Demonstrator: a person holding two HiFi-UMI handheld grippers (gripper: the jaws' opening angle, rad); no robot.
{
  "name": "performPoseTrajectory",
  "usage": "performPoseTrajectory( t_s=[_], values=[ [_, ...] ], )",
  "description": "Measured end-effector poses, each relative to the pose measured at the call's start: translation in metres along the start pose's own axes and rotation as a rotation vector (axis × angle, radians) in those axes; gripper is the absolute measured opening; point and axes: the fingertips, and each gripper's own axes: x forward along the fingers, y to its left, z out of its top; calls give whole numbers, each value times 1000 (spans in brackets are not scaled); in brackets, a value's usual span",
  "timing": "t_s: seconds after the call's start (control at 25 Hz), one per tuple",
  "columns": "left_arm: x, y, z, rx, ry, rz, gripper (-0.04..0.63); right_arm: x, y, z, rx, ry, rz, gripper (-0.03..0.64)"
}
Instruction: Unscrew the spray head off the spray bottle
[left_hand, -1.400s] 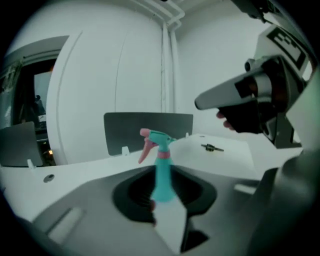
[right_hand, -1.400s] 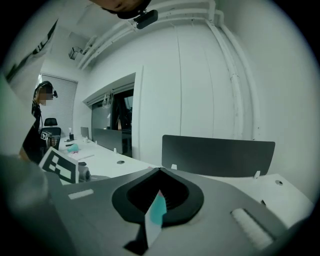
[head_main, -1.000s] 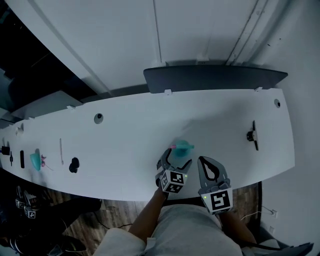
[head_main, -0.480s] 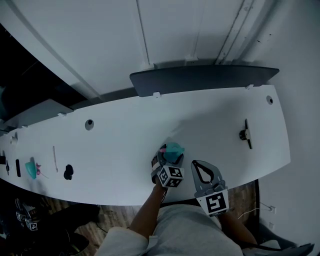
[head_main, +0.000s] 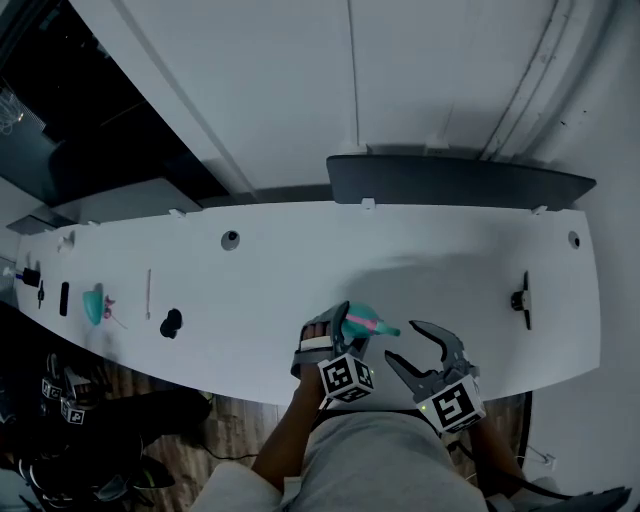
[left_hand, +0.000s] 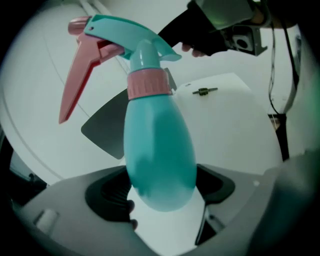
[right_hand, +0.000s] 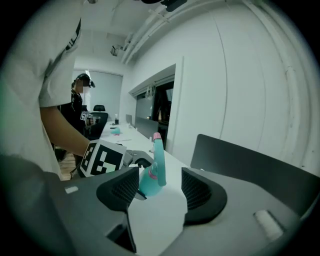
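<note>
A teal spray bottle (head_main: 365, 318) with a pink collar (left_hand: 147, 84), a teal spray head (left_hand: 130, 30) and a pink trigger (left_hand: 80, 75) hangs above the white table's front edge. My left gripper (head_main: 350, 330) is shut on its lower body (left_hand: 157, 150), and the head tilts to the right. My right gripper (head_main: 402, 342) sits just right of the bottle, its jaws opening wide with nothing pressed between them. In the right gripper view the bottle (right_hand: 152, 177) shows beyond the gap of my right gripper (right_hand: 159, 192), apart from both pads.
The long white table (head_main: 250, 300) carries a dark panel (head_main: 460, 180) along its back edge and a small black fitting (head_main: 520, 298) at the right. At the far left lie a black lump (head_main: 171, 322), a thin stick (head_main: 148, 293) and a teal item (head_main: 93, 303). A person (right_hand: 80, 100) stands far off.
The right gripper's jaws have gone from shut to wide open. The left gripper has closed on the bottle, and the bottle's head now tilts right toward the right gripper.
</note>
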Motion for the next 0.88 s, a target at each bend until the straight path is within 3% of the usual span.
performPoseTrajectory(
  t_s=[0.16,0.28,0.44,0.6,0.8,0.88],
  values=[
    [-29,13,-13,159,57,11,394,13,11,22,54,-52,97,210],
    [-39,20,-19,210,86,37,394,20,25,28,72,-58,165,92],
    [-43,30,-23,257,107,96,394,22,30,30,62,-62,197,89],
    [-46,37,-15,281,111,144,393,17,27,31,159,-70,218,84],
    [-40,28,-15,289,128,130,393,17,27,21,282,-18,206,86],
    [-37,24,-14,279,120,106,393,16,27,19,277,-8,196,86]
  ],
)
